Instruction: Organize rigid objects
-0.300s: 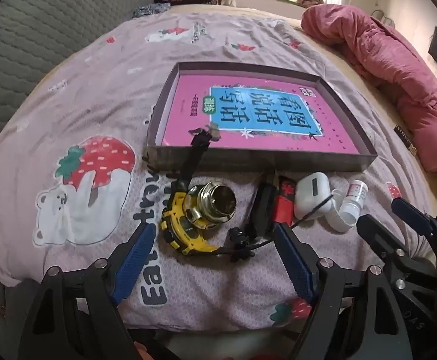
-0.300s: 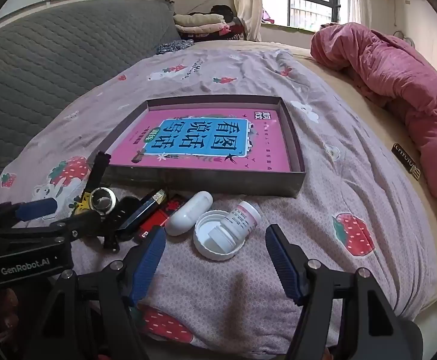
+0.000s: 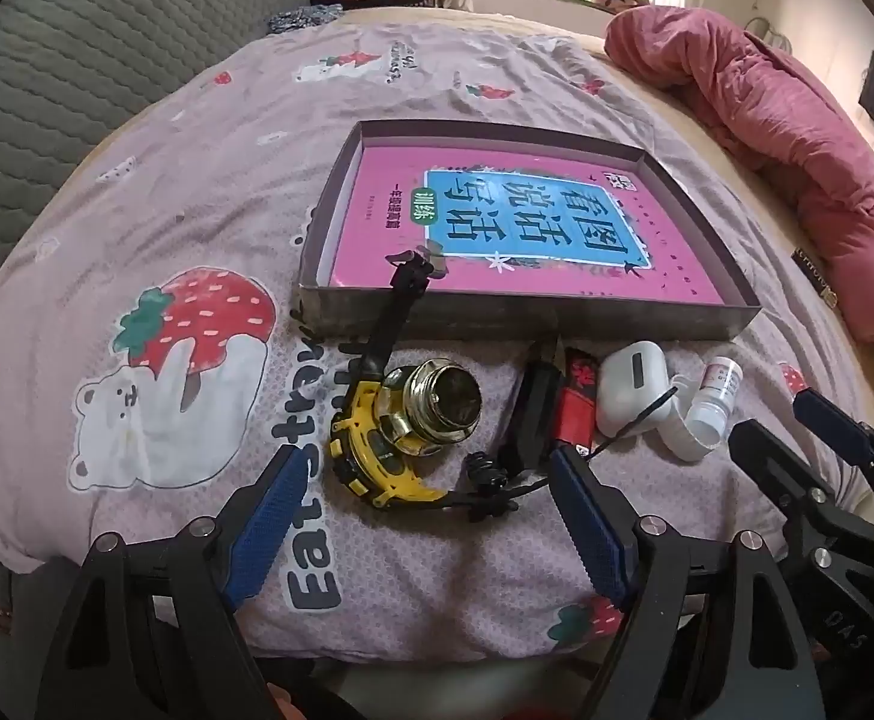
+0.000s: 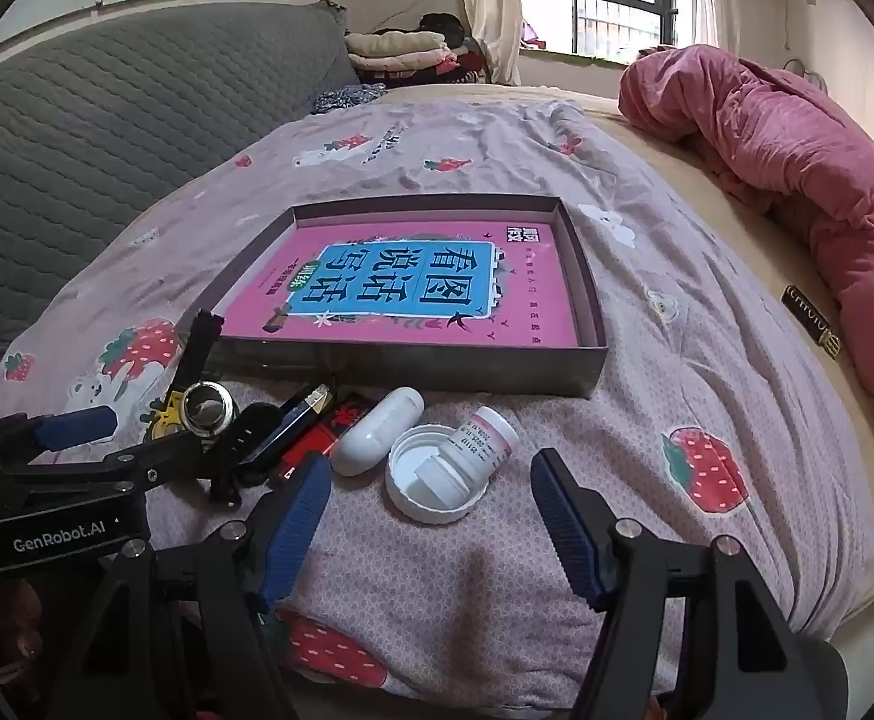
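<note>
right wrist: strawberry-print blanket [image 4: 647, 360] on bed, window [image 4: 605, 0] behind.

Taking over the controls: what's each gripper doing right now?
Left gripper: open, holding nothing, above the yellow watch.
Right gripper: open, holding nothing, near the white cap.

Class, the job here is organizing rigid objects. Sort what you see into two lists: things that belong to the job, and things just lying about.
Belongs to the job:
- yellow watch
- metal cap
- black lighter
- red lighter
- white earbud case
- pill bottle
- white lid
- shallow box

Just lying about:
- pink quilt
- folded clothes
- grey headboard
</note>
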`<move>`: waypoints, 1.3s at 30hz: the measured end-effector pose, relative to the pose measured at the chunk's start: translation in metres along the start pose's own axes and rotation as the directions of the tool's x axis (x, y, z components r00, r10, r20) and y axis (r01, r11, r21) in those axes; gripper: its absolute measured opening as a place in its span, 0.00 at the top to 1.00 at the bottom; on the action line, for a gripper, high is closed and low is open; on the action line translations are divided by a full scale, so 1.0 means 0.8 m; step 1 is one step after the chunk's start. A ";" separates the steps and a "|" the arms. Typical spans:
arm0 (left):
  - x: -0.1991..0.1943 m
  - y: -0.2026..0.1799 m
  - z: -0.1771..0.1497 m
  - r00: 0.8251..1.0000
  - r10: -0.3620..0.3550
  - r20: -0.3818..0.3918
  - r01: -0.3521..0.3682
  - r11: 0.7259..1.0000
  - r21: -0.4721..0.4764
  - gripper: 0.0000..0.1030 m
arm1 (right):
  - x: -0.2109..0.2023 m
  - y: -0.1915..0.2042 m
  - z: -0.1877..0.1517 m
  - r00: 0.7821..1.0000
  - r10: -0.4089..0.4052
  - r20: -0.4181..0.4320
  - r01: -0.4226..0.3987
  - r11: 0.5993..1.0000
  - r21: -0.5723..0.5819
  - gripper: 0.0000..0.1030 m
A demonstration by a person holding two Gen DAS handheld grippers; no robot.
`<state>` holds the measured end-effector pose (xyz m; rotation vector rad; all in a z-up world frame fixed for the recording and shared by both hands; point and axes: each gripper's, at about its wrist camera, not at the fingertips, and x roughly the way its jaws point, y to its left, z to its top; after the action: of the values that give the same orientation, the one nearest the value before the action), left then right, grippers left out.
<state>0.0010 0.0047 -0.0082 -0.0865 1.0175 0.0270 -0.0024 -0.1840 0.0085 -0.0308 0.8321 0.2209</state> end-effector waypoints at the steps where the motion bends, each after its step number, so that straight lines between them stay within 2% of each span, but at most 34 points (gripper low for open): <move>1: 0.000 0.001 0.000 1.000 0.002 -0.002 -0.002 1.000 -0.001 0.19 | 0.000 0.002 0.000 1.000 -0.004 0.003 0.004 1.000 -0.002 0.34; 4: 0.001 0.003 -0.001 1.000 0.018 -0.002 -0.018 1.000 0.000 0.19 | 0.000 0.003 0.000 1.000 -0.004 0.003 0.004 1.000 -0.003 0.34; 39: -0.005 0.015 -0.002 1.000 -0.003 0.001 0.003 1.000 -0.012 0.19 | -0.005 -0.002 0.002 1.000 0.005 0.008 -0.005 1.000 0.025 0.34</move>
<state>-0.0030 0.0164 -0.0062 -0.0994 1.0164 0.0306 -0.0036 -0.1860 0.0124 -0.0039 0.8272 0.2150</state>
